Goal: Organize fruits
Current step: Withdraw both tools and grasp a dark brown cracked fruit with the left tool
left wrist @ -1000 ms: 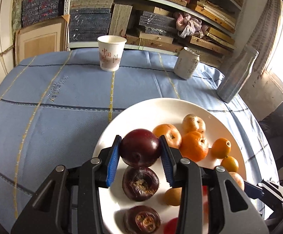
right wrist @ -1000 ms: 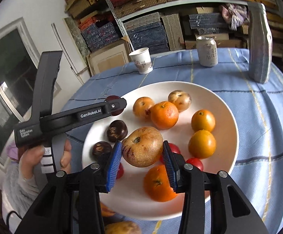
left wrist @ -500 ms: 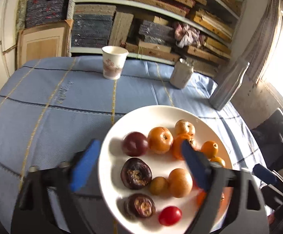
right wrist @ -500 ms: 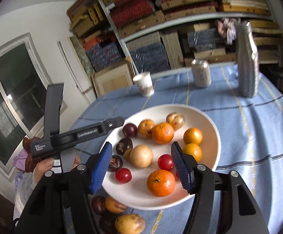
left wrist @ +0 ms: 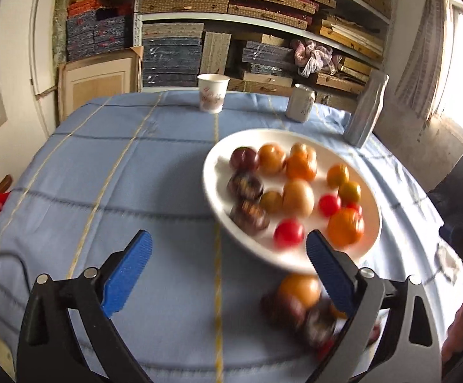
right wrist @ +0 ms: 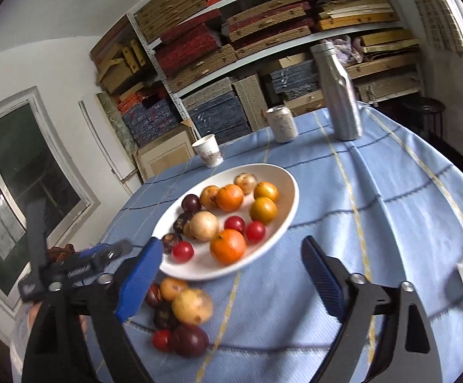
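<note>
The white plate (right wrist: 284, 178) holds oranges (right wrist: 228, 245), tomatoes and dark plums. Both claws, left (left wrist: 228, 271) and right (right wrist: 231, 274), now gape empty, having released their fruit and pulled back.

A home storeroom: metal shelves (right wrist: 263, 41) crammed with flat woven and wooden boxes behind a counter under a blue quilted cloth (right wrist: 375, 210).
</note>
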A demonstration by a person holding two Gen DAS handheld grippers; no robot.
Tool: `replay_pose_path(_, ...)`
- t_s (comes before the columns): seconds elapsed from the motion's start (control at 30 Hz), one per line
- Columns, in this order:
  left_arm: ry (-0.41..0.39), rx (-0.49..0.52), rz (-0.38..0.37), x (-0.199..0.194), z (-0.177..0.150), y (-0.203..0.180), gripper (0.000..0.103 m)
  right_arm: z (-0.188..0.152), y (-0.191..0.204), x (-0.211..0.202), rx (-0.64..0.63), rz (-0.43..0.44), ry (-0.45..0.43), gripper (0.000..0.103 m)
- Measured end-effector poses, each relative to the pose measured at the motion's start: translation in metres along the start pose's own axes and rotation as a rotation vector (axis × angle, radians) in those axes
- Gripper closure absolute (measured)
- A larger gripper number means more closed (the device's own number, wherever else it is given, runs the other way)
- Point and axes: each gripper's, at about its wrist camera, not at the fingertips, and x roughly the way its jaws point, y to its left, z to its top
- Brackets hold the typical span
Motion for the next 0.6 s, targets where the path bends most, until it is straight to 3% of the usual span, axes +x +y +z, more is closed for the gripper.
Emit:
replay_pose_path(0.23,0.046,0.040,-0.013,-0.006,-0.036,-0.008,0.006,-0.007,-0.015,-0.013,0.015,-0.039,-0.037,0.006)
replay_pose_path(0.43,0.071,0.105,-0.015,0.002,-0.042,-0.024,0.006,-0.007,-0.016,-0.011,0.014,-0.036,-0.026,0.006)
replay_pose_path(0.6,0.095,0.125,0.028,0.011,-0.043,-0.024,0.006,-0.007,-0.015,-0.011,0.013,-0.037,-0.024,0.006)
